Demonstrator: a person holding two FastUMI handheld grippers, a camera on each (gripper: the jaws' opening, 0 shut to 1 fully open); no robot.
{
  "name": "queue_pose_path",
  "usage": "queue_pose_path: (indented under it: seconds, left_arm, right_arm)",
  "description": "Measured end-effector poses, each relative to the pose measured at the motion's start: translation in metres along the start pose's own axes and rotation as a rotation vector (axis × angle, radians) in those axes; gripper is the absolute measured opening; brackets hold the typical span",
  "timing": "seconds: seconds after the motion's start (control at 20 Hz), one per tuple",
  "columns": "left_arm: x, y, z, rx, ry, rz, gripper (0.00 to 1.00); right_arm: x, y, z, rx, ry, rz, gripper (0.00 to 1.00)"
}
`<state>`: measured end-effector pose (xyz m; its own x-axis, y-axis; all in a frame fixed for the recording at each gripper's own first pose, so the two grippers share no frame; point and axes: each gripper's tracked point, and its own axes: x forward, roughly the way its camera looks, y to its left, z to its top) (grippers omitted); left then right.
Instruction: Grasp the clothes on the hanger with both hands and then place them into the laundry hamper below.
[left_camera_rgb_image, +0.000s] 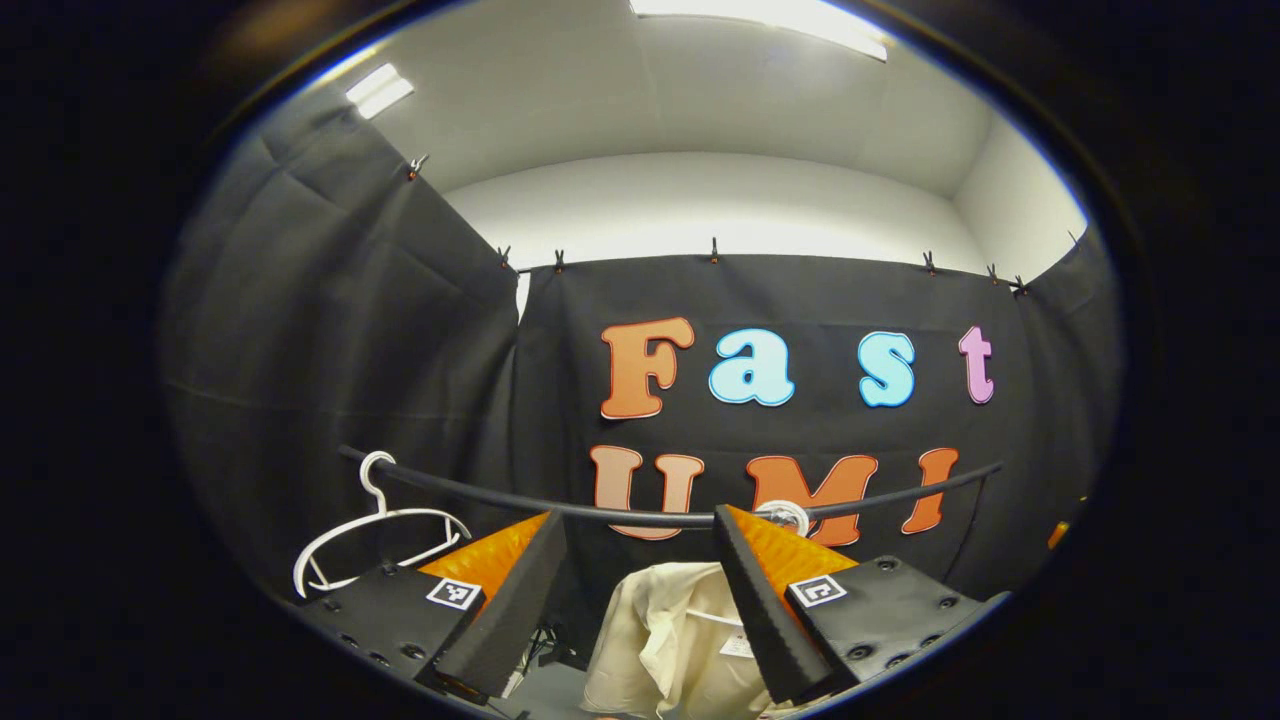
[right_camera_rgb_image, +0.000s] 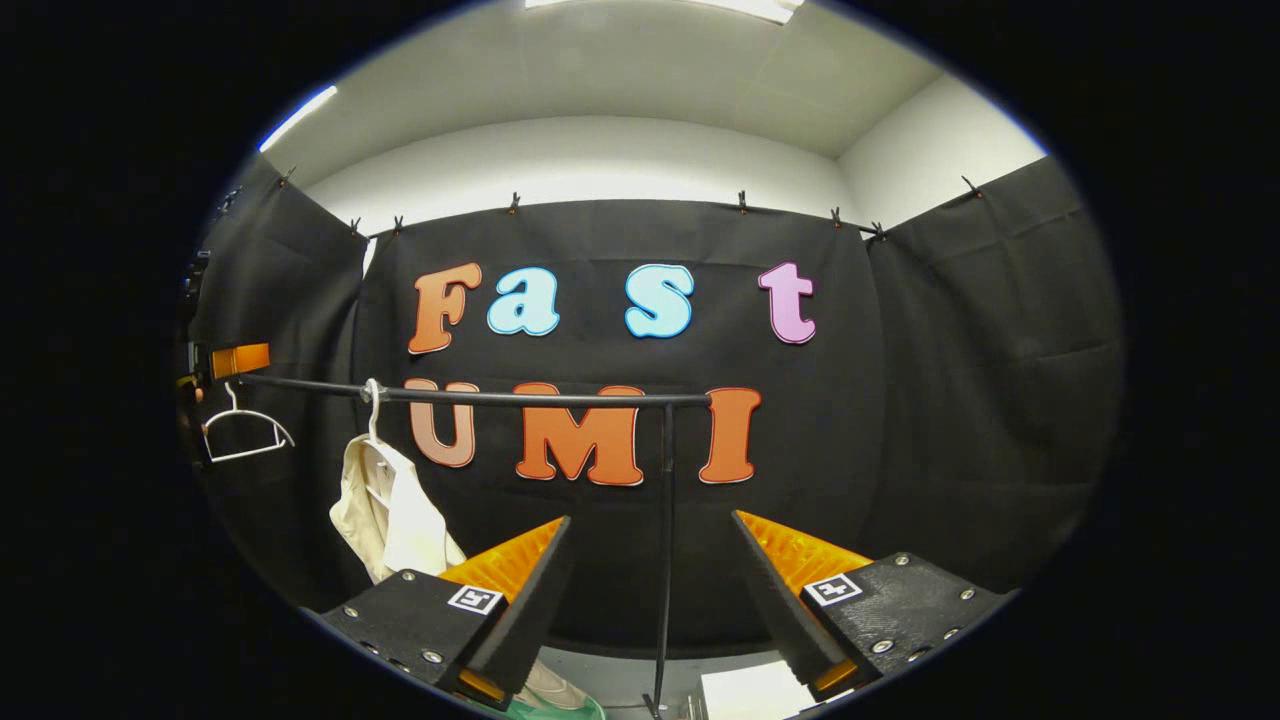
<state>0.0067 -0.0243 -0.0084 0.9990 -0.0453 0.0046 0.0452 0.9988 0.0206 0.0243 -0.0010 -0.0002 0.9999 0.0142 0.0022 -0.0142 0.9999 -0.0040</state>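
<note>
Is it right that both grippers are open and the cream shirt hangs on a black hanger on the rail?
Not quite. In the right gripper view the cream shirt hangs on a white hanger, not a black one. Both grippers, left and right, are open, and it hangs on the rail.

Bright ceiling panels (left_camera_rgb_image: 770, 15) overhead — glare on white walls, sharp centre, fisheye-bent edges.

Rail (right_camera_rgb_image: 520, 398) carries garment (right_camera_rgb_image: 395, 510), bare hanger (right_camera_rgb_image: 245, 430).
</note>
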Motion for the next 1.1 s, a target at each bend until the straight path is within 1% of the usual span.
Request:
queue_pose_path:
  seconds: [0.05,0.15,0.2,0.3,0.4,0.6,0.65,0.8,0.85,0.9,1.0,1.05,1.1]
  left_arm:
    - [0.002,0.004,-0.003,-0.006,0.007,-0.014,0.96]
    - [0.01,0.024,-0.004,0.016,0.005,-0.012,0.96]
    - [0.012,0.034,-0.005,0.031,0.003,-0.005,0.92]
    - [0.018,0.047,-0.009,0.035,0.002,-0.012,0.92]
    - [0.024,0.061,-0.016,0.022,0.004,-0.026,0.99]
    - [0.036,0.089,-0.027,0.018,0.004,-0.035,1.0]
    - [0.038,0.093,-0.031,0.007,0.007,-0.036,0.96]
    - [0.042,0.104,-0.04,-0.033,0.012,-0.046,0.96]
    - [0.043,0.108,-0.043,-0.03,0.016,-0.04,0.93]
    - [0.044,0.112,-0.047,-0.019,0.02,-0.037,0.92]
    - [0.043,0.112,-0.055,-0.001,0.028,-0.044,0.92]
    - [0.042,0.109,-0.06,0.007,0.033,-0.054,0.96]
    - [0.041,0.108,-0.065,0.013,0.039,-0.058,0.96]
  right_arm:
    - [0.001,0.008,0.002,0.007,-0.009,-0.003,0.94]
    - [0.002,0.027,0.004,0.023,-0.019,-0.007,0.94]
    - [0.002,0.038,0.004,0.027,-0.022,-0.007,0.94]
    - [0.006,0.054,0.003,0.024,-0.027,-0.03,0.93]
    - [0.005,0.072,-0.003,0.016,-0.02,-0.049,0.94]
    - [0.004,0.106,-0.015,0.002,-0.012,-0.071,0.94]
    - [0.004,0.112,-0.019,0.001,-0.009,-0.076,0.94]
    - [0.005,0.129,-0.032,0.003,0.011,-0.089,0.94]
    - [0.007,0.133,-0.037,0.003,0.023,-0.092,0.94]
    - [0.008,0.137,-0.041,0.002,0.031,-0.095,0.94]
    - [0.008,0.145,-0.049,-0.006,0.043,-0.098,0.94]
    - [0.009,0.151,-0.053,-0.01,0.048,-0.095,0.94]
    - [0.008,0.158,-0.057,-0.013,0.053,-0.09,0.94]
